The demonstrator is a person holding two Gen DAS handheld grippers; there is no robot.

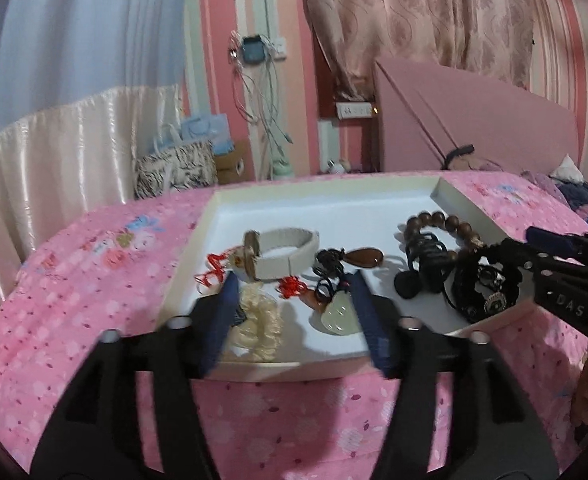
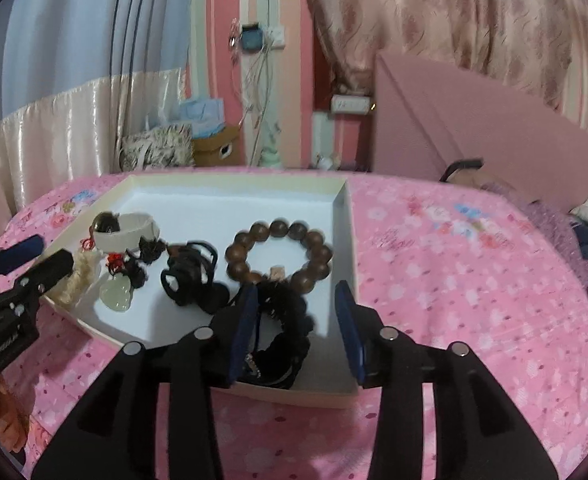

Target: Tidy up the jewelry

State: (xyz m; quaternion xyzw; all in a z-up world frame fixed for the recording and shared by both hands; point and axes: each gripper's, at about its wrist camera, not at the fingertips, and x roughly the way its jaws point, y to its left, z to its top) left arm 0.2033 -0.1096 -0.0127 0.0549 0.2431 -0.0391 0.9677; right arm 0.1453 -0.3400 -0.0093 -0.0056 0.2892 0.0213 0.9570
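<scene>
White cardboard tray (image 1: 393, 196) is sitting on the pink floral bedspread (image 1: 74, 300), holding all the jewelry. Left gripper (image 1: 294, 304) is hovering with fingers wide around the pale jade pendant (image 1: 335, 314); right gripper (image 2: 295, 328) is bracketing the black braided bracelet (image 2: 290, 320), also wide. Judging from this, each should be lowering squarely and closing gently, avoiding snagging the brown wooden bead bracelet (image 2: 280, 256) just beyond.

Assorted jewelry (image 2: 280, 254) lies loose inside white tray (image 2: 230, 196).
</scene>
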